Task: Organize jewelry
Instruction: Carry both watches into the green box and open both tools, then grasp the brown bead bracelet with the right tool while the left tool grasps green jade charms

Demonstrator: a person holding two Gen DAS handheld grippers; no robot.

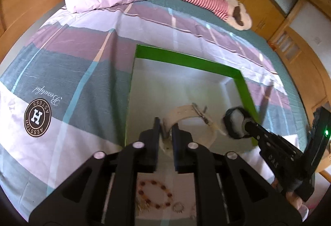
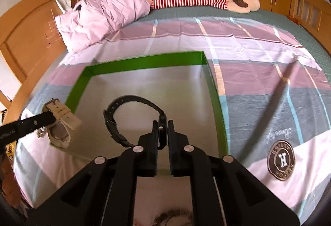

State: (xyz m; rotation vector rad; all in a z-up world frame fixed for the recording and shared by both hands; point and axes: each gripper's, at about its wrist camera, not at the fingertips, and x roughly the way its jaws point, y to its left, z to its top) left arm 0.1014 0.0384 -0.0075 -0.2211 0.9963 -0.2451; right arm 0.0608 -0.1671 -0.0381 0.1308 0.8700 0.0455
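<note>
Hovering over the green box point(image 2: 78, 89) on the bed point(image 2: 258, 81), both grippers carried watches. The left gripper point(image 1: 165, 129) was clenched on a cream watch point(image 1: 186, 114), and the right gripper point(image 2: 162, 129) was clenched on a black watch point(image 2: 128, 102); both watches hung above the box floor, apparently not yet set down. The step in hand seemed to be loading the watches into the box, so the next move likely called for lowering each and releasing it inside the walls. The box floor looked bare and roomy, though the grippers sat close together. A bead bracelet point(image 1: 155, 195) and a small ring point(image 1: 179, 207) waited on the bed below the left gripper.
</note>
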